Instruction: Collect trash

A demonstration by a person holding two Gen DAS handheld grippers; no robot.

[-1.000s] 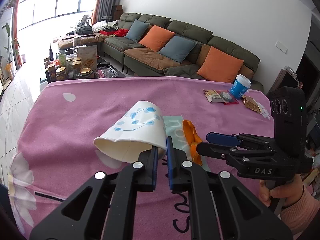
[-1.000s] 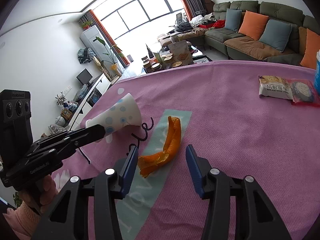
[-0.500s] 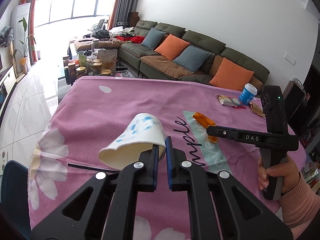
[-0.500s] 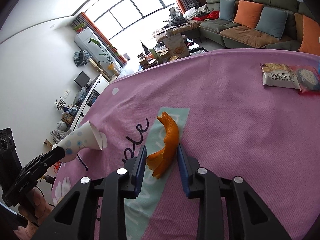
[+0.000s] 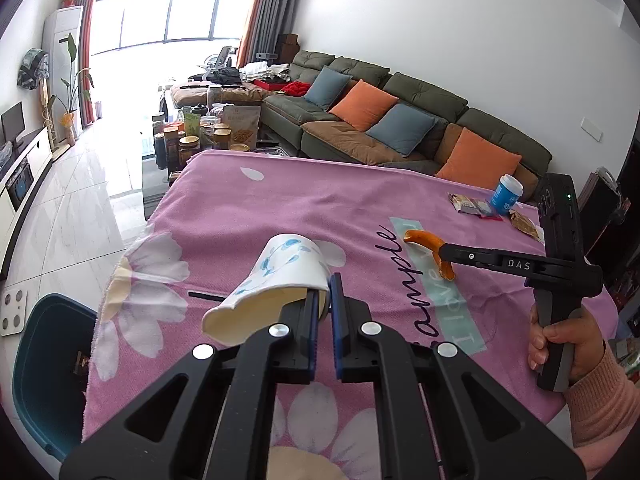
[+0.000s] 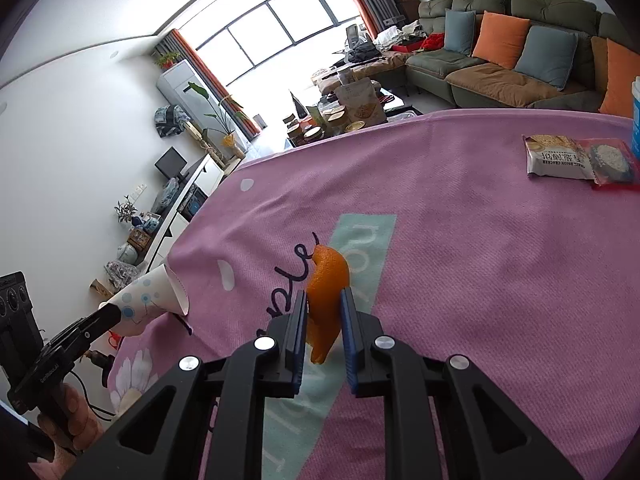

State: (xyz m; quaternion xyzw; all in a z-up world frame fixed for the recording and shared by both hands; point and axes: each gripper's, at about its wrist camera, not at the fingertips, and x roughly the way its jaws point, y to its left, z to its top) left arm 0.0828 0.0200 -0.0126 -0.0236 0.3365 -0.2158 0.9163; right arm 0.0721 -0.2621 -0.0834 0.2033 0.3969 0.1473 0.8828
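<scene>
Both pieces of trash are now gripped and off the pink cloth.

The curled strip of orange peel (image 6: 326, 296), which a second ago lay loose on the teal band of the pink flowered tablecloth (image 6: 500, 280) between spread fingers, is now clamped by the right gripper (image 6: 324, 312) and looks lifted clear. The crumpled white paper cup with blue dots (image 5: 280, 280) stays pinched by its rim in the left gripper (image 5: 324, 300), which has carried it from mid-table to the near left edge, close above the dark teal bin (image 5: 44, 360) on the floor. I'd say the cup is about ready to drop, with the peel to follow. Left at the far right of the table are snack wrappers (image 6: 560, 158) and a blue-labelled cup (image 5: 507, 195).
</scene>
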